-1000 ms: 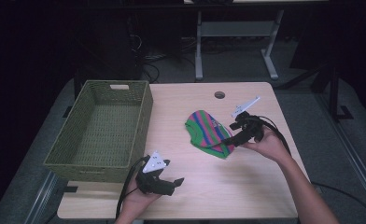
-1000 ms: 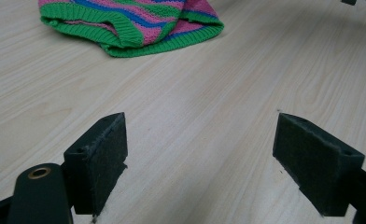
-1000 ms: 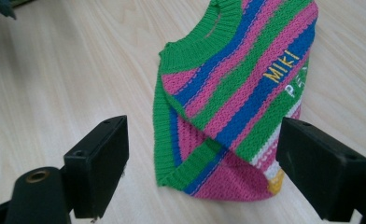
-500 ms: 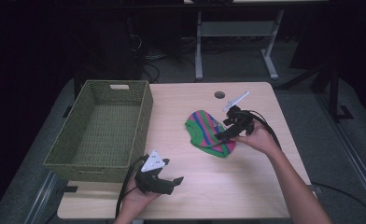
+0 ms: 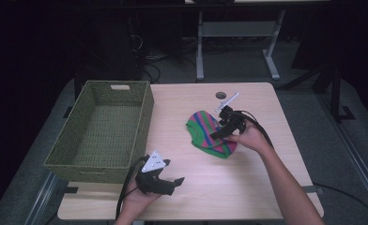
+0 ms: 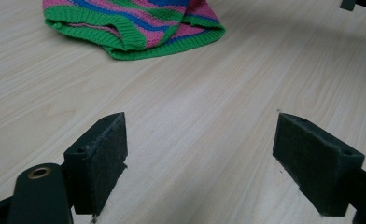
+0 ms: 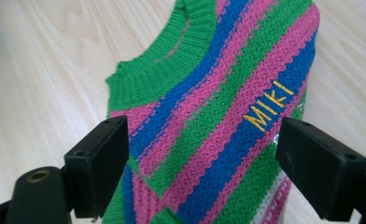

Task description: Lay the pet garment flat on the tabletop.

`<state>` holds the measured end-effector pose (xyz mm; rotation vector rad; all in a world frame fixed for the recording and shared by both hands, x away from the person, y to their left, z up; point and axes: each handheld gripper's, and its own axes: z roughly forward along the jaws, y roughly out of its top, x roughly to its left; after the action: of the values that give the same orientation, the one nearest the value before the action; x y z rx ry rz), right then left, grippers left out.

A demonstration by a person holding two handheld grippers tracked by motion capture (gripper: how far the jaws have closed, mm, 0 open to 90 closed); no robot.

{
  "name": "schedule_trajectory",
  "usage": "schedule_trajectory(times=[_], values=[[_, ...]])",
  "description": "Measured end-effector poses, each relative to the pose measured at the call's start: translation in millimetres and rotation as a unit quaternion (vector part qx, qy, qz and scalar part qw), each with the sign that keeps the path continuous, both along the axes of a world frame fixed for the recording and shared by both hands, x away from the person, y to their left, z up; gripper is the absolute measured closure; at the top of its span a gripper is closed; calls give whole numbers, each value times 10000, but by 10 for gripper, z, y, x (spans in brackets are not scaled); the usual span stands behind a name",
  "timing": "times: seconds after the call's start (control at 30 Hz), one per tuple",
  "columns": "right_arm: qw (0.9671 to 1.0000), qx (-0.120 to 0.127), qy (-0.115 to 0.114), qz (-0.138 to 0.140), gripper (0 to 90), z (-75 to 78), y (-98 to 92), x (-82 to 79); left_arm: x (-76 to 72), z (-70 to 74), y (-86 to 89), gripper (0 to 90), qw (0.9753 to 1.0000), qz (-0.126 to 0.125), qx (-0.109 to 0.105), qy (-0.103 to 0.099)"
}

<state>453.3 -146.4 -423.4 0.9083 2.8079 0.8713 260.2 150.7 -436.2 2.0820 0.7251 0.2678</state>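
Item: knit (image 5: 210,133), striped green, pink and blue, with "MIKI" (image 7: 269,104) stitched in yellow; it lies crumpled on the table (image 5: 266,187) right of centre, well apart from the basket (image 5: 102,129), which stands at the table's left edge with nothing in it. Item: right claw (image 5: 218,133), in my right hand (image 5: 248,137); I hold it low over the knit's right side, tilted down toward it, I judge so that the cloth can be pinched where it bunches. Its jaws stand spread wide; in the right gripper view the stripes run up between them and the green ribbed collar (image 7: 162,65) lies beyond, toward the upper left. I cannot tell whether the pads touch the cloth yet; nothing is pinched. Item: left claw (image 5: 172,180), in my left hand (image 5: 140,199) at the near edge, just in front of the basket's near right corner; jaws spread, nothing between them but bare wood. I judge it is parked there to keep out of the right arm's way, and within reach of both cloth and basket. In the left gripper view the knit (image 6: 134,23) lies well ahead of the left claw (image 6: 200,158), up and to the left, its green hem facing the jaws. Item: dark round grommet (image 5: 220,95) in the tabletop, beyond the knit, apart from it.
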Motion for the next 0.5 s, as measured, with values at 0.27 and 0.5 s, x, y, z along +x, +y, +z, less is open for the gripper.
schedule_trajectory(times=[0.27,0.5], values=[[9999,-124,24,-44,169,-105,62,50,2,-3,4,174,10000,1,-20,5],[9989,-464,12,-88,170,-215,134,82,-2,0,1,175,10000,-19,0,-1]])
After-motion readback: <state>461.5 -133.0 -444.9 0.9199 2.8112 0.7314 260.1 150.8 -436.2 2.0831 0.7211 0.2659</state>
